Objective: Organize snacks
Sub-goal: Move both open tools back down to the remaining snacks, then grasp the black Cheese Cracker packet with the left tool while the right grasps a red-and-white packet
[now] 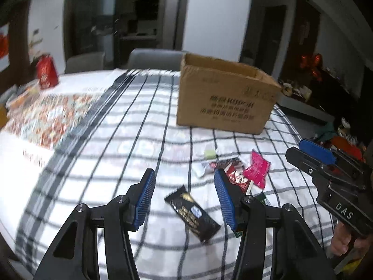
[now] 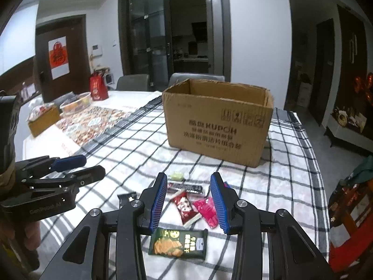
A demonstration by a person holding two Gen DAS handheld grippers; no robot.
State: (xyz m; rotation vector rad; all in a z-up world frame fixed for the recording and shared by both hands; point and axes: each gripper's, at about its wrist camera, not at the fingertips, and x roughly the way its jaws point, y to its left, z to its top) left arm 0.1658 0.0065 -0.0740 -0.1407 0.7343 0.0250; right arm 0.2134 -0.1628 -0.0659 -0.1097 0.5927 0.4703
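From the left wrist, the left tongs (image 1: 185, 196) are hanging spread and empty over the checked cloth of the counter (image 1: 130, 126), with a black snack bar (image 1: 192, 213) lying flat between the blue pads, touching neither; its long axis is running from upper left to lower right. A wide bare stretch of cloth is lying open between the tongs and the cardboard box (image 1: 223, 98), which is standing upright, top open, toward the far right. A red packet (image 1: 236, 177) and a pink packet (image 1: 256, 170) are crowding just right of the pad, near the right tongs (image 1: 312, 154). From the right wrist, the right tongs (image 2: 188, 200) are also standing spread, gripping nothing, above the red packet (image 2: 185, 206) and pink packet (image 2: 207, 210); a dark green biscuit packet (image 2: 178, 241) is lying crosswise nearest the camera, and the counter's right edge is dropping away close by
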